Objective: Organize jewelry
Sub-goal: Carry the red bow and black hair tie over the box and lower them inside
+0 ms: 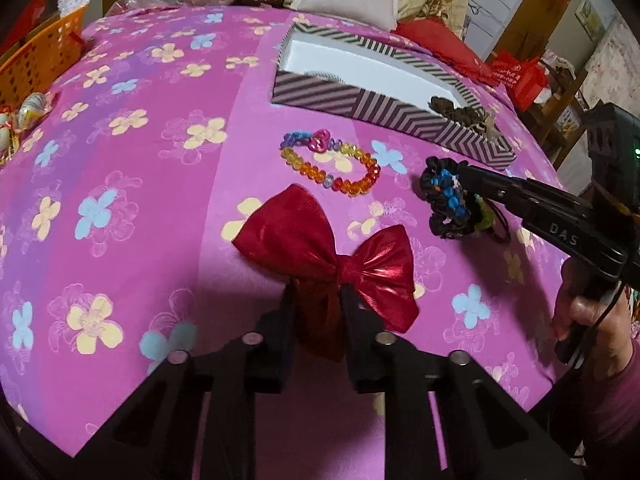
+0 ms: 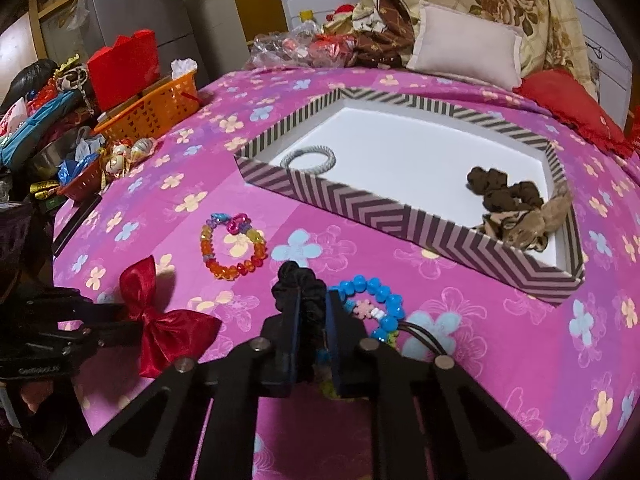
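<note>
A shiny red bow [image 1: 324,252] lies on the pink flowered bedspread, and my left gripper [image 1: 316,300] is shut on its lower tail. My right gripper [image 2: 313,304] is shut on a black scrunchie [image 2: 298,284], which lies against a blue bead bracelet [image 2: 380,296]. From the left wrist view the right gripper [image 1: 466,178] reaches in from the right onto that black scrunchie [image 1: 434,184]. A multicoloured bead bracelet [image 1: 332,162] lies loose between the bow and the striped box [image 2: 400,204]. Inside the box lie a grey hair tie [image 2: 308,158] and brown scrunchies [image 2: 508,196].
An orange basket [image 2: 150,110] and a small red basket [image 2: 82,182] with wrapped items stand at the left edge of the bed. A pale pillow [image 2: 466,42] and a red cushion [image 2: 568,108] lie behind the box. A person's hand [image 1: 588,312] holds the right gripper's handle.
</note>
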Motion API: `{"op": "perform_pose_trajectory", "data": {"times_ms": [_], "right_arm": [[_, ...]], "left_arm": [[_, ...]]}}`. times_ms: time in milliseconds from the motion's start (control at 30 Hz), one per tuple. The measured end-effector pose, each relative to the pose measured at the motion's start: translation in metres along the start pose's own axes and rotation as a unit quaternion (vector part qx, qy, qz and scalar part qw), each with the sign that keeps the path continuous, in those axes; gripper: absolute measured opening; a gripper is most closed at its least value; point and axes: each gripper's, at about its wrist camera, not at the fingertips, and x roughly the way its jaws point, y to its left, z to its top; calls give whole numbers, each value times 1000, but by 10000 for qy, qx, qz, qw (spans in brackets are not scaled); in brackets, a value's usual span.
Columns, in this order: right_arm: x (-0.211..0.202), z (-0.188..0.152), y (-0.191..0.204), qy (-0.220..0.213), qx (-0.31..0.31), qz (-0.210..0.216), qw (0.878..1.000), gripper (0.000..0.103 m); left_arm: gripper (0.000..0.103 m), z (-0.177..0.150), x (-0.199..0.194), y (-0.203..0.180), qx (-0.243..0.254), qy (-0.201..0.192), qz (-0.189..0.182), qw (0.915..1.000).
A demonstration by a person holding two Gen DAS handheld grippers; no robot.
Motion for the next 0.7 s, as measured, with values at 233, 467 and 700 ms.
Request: {"op": "perform_pose_trajectory", "data": {"times_ms": [233,467,700], "right_arm": [[-30,9,-8,-359,286,302,9985,9],[-59,21,-19,-693,402,277,9964,9],[-71,23,-29,-807,490,166,9954,9]], "left_arm": [[0,6,-20,-3,5,-358,52,9993],[0,13,-32,-5,-88,-557,-40,9984],[0,18,-39,-13,-53,-655,-65,9978]]}}
